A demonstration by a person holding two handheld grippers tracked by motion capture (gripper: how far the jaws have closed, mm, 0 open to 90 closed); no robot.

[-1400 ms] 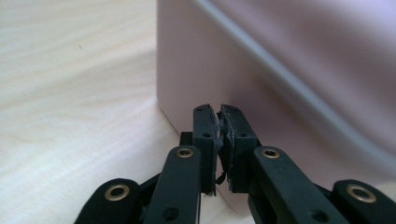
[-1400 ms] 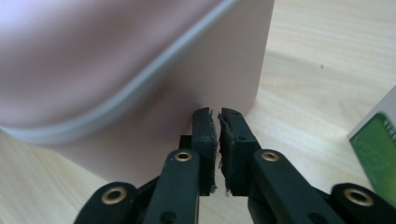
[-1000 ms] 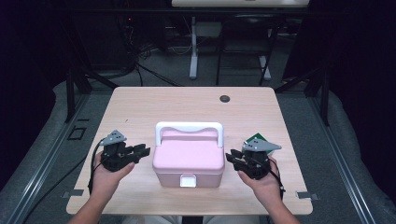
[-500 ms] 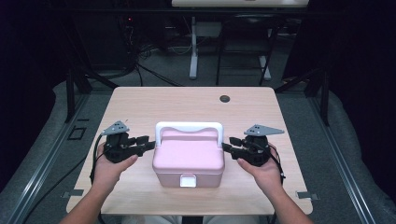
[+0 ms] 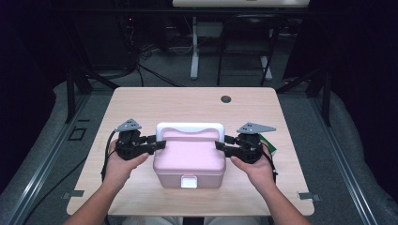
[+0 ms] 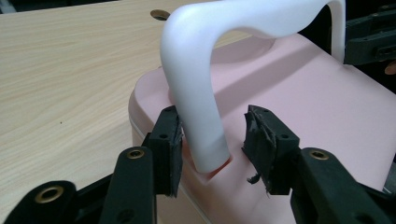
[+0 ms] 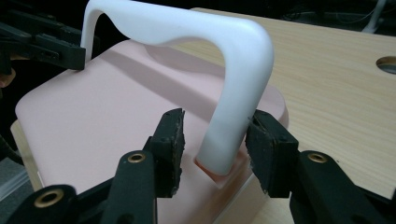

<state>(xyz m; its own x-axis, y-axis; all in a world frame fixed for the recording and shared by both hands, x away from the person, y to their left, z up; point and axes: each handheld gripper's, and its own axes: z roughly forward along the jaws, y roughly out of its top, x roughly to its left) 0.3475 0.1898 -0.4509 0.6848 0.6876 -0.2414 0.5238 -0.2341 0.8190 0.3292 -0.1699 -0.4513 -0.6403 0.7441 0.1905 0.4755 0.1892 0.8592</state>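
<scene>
A pink box [image 5: 190,157] with a white handle [image 5: 190,126] standing upright sits in the middle of the wooden table [image 5: 141,103]. My left gripper [image 5: 159,143] is at the handle's left end. In the left gripper view the handle's leg [image 6: 196,93] stands between the jaws of that gripper [image 6: 212,149], with a gap on one side. My right gripper [image 5: 219,144] is at the right end, and its jaws [image 7: 215,140] straddle the other leg [image 7: 233,93] loosely. Both pairs of jaws have just been opening. Neither pair squeezes the handle.
A dark round hole [image 5: 226,99] sits near the table's far edge. A green item [image 5: 268,144] lies under the right hand. Beyond the table are a white desk leg [image 5: 194,47], cables and dark frames.
Both grippers have moved away from the person, from beside the box's sides to the two ends of the handle. Their jaws stand wider than before.
</scene>
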